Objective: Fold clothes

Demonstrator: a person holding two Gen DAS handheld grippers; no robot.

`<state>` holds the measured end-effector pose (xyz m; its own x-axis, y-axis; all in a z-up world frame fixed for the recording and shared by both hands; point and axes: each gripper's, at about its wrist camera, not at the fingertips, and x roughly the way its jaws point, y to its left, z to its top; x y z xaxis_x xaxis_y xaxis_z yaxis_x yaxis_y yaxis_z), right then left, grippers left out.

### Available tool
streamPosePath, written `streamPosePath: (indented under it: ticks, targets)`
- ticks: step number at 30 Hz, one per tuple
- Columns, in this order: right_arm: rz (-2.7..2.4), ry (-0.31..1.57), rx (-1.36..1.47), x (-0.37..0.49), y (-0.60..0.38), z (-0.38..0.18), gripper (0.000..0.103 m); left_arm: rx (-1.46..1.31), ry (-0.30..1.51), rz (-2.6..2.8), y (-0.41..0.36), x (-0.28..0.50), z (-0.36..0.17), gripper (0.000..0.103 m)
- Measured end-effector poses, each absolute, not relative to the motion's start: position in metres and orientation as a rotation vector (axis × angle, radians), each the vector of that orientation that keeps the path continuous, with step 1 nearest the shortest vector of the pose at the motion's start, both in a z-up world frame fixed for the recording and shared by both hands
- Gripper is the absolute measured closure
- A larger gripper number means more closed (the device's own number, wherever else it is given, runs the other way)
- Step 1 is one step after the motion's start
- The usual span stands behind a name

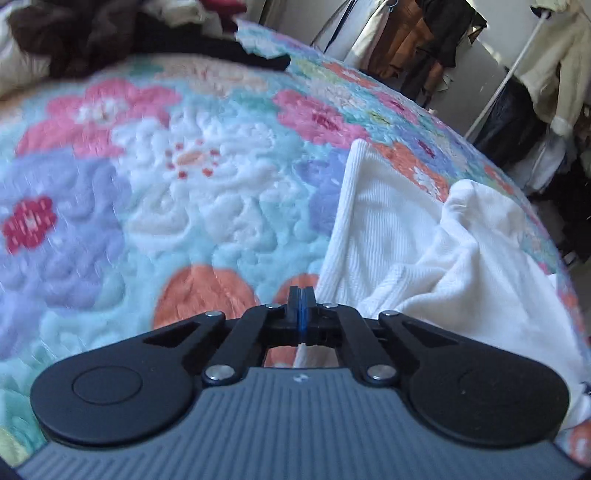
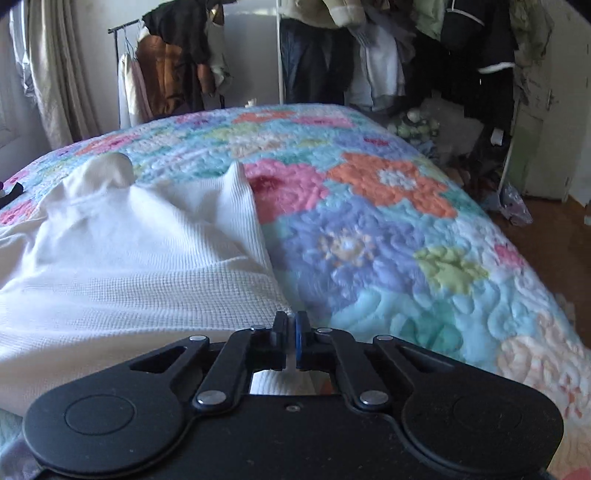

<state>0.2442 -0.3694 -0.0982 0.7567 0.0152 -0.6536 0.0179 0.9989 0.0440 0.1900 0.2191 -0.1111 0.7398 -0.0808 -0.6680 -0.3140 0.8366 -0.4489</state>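
A white ribbed garment (image 1: pixel 413 240) lies bunched on a flowered quilt (image 1: pixel 147 184). In the left wrist view it spreads to the right of my left gripper (image 1: pixel 302 295), which is shut on its left edge; white cloth shows below the pads. In the right wrist view the same garment (image 2: pixel 129 251) spreads to the left. My right gripper (image 2: pixel 291 321) is shut on its right edge, with a thin slit between the pads and cloth showing beneath. A raised fold of the garment (image 2: pixel 114 170) stands at the far side.
The quilt (image 2: pixel 388 229) covers a bed. Dark clothes (image 1: pixel 74 33) are piled at the bed's far end. Clothes racks with hanging garments (image 2: pixel 177 62) stand beyond the bed. Wood floor (image 2: pixel 554 236) with clutter lies to the right.
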Motion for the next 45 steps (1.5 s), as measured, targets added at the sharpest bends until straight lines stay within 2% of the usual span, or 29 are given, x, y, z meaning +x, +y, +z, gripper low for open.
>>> streamPosePath:
  ticks: [3,5,7,11,12,15,18,20,21,22,24,26,29,30,31,33,34,35,36,38,41,45]
  targets:
    - [-0.024,0.727,0.047,0.246,-0.365,-0.095,0.096,-0.694,0.692,0.105,0.230,0.183,-0.114,0.103]
    - [-0.063,0.731,0.045,0.246,-0.359,-0.084,0.089,-0.675,0.711,0.067,0.233,0.193,-0.109,0.103]
    - [-0.092,0.720,0.044,0.245,-0.350,-0.069,0.089,-0.640,0.740,0.037,0.227,0.203,-0.105,0.101]
    - [-0.010,0.637,0.005,0.239,-0.305,-0.018,0.074,-0.553,0.802,-0.056,0.212,0.227,-0.093,0.101]
    - [0.048,0.640,0.009,0.242,-0.292,-0.007,0.068,-0.521,0.815,-0.077,0.209,0.233,-0.089,0.096]
    - [0.318,0.753,0.110,0.265,-0.240,0.012,0.058,-0.431,0.878,-0.145,0.197,0.252,-0.083,0.093]
    - [0.544,0.857,0.182,0.289,-0.177,0.014,0.057,-0.294,0.920,-0.185,0.185,0.262,-0.081,0.087]
    - [0.594,0.896,0.143,0.300,-0.133,0.007,0.057,-0.272,0.898,-0.212,0.183,0.263,-0.081,0.083]
    - [0.610,0.913,0.114,0.305,-0.109,0.002,0.057,-0.308,0.880,-0.235,0.186,0.263,-0.083,0.076]
    - [0.627,0.930,0.084,0.310,-0.085,-0.004,0.057,-0.346,0.862,-0.258,0.188,0.262,-0.084,0.063]
    - [0.637,0.990,0.062,0.323,-0.047,-0.015,0.055,-0.428,0.845,-0.292,0.195,0.263,-0.091,0.053]
    - [0.618,1.037,0.066,0.334,-0.023,-0.026,0.054,-0.466,0.881,-0.283,0.196,0.271,-0.103,0.053]
    - [0.535,1.069,0.065,0.346,0.001,-0.043,0.046,-0.542,0.885,-0.278,0.201,0.276,-0.111,0.056]
    - [0.497,1.069,0.051,0.349,0.007,-0.047,0.046,-0.564,0.888,-0.277,0.203,0.279,-0.112,0.069]
    - [0.492,1.071,0.031,0.351,0.012,-0.052,0.046,-0.585,0.898,-0.272,0.206,0.280,-0.113,0.096]
    - [0.481,1.082,-0.003,0.357,0.019,-0.063,0.047,-0.583,0.886,-0.272,0.208,0.277,-0.112,0.096]
    - [0.472,1.068,0.036,0.358,0.015,-0.066,0.051,-0.563,0.865,-0.250,0.207,0.273,-0.108,0.097]
    - [0.463,1.053,0.076,0.360,0.011,-0.069,0.078,-0.554,0.848,-0.203,0.208,0.270,-0.103,0.097]
    - [0.462,1.014,0.151,0.360,0.001,-0.068,0.088,-0.575,0.832,-0.177,0.213,0.269,-0.098,0.097]
    - [0.462,0.936,0.273,0.361,-0.017,-0.066,0.092,-0.622,0.794,-0.144,0.224,0.265,-0.090,0.097]
    - [0.454,0.869,0.261,0.360,-0.027,-0.062,0.094,-0.615,0.797,-0.118,0.230,0.269,-0.090,0.097]
    - [0.520,0.934,0.259,0.351,-0.030,-0.058,0.083,-0.616,0.807,-0.119,0.235,0.268,-0.109,0.097]
